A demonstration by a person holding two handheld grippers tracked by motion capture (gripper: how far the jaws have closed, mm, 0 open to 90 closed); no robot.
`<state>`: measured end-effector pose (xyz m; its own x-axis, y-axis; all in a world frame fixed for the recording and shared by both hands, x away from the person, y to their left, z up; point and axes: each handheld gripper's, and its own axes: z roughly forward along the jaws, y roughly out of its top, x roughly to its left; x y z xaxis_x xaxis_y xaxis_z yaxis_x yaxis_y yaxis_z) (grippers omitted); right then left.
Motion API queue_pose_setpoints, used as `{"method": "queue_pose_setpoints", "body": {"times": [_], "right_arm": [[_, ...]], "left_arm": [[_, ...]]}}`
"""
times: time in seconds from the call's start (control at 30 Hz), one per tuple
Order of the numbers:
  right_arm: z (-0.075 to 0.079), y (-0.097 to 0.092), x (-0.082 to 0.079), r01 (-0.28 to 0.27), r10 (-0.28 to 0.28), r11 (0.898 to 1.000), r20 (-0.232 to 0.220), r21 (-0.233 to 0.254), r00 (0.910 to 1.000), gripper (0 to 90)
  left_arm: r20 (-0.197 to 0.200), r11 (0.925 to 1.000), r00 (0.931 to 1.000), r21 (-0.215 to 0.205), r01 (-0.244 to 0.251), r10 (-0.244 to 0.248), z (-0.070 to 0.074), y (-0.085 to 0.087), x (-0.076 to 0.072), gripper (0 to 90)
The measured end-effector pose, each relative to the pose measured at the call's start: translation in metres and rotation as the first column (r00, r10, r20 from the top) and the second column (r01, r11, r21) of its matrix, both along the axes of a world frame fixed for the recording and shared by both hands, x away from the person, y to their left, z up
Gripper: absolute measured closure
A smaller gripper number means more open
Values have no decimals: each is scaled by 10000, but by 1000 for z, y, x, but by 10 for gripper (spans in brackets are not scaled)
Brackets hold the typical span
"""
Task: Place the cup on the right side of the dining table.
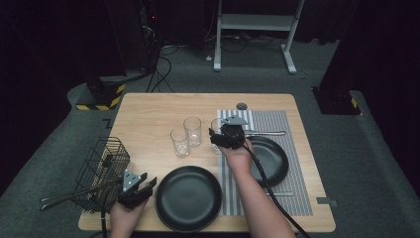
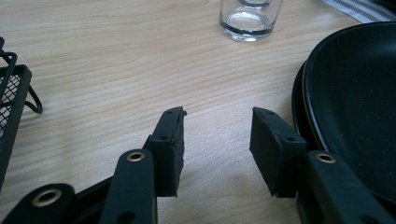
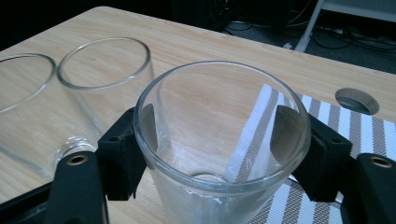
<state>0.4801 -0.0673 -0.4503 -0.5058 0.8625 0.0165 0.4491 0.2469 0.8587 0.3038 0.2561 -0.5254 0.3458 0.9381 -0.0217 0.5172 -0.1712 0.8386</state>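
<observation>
My right gripper (image 1: pixel 218 135) is shut on a clear drinking glass (image 1: pixel 216 129) at the left edge of the striped placemat (image 1: pixel 270 120). In the right gripper view both black pads (image 3: pixel 123 154) press the sides of that glass (image 3: pixel 219 116), which stands upright. Two more empty glasses (image 1: pixel 192 130) (image 1: pixel 180 142) stand just to its left on the bare wood. My left gripper (image 1: pixel 147 184) hovers low near the table's front left. Its jaws are open with nothing between them (image 2: pixel 217 135), right beside a black plate (image 2: pixel 355 102).
The front black plate (image 1: pixel 188 197) lies near the table edge, and a second black plate (image 1: pixel 271 159) rests on the placemat. A fork (image 1: pixel 270 132) lies behind that second plate. A wire basket (image 1: pixel 105 163) with long utensils (image 1: pixel 64 197) stands at the front left corner.
</observation>
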Motion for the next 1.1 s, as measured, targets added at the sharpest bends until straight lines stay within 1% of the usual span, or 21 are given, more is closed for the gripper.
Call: {"method": "queue_pose_setpoints", "body": {"times": [0.37,0.8,1.1], "right_arm": [[-2,-9,11,346,-346,9994,-29,-18,9994,285],[-4,-18,23,601,-601,9982,-31,-63,9982,284],[-6,-23,29,820,-822,9966,-157,-114,9965,284]], "left_arm": [[20,10000,10000,-18,9,-9,0,0,0,551],[11,10000,10000,9,32,-32,0,0,0,552],[26,10000,10000,5,12,-12,0,0,-1,552]]}}
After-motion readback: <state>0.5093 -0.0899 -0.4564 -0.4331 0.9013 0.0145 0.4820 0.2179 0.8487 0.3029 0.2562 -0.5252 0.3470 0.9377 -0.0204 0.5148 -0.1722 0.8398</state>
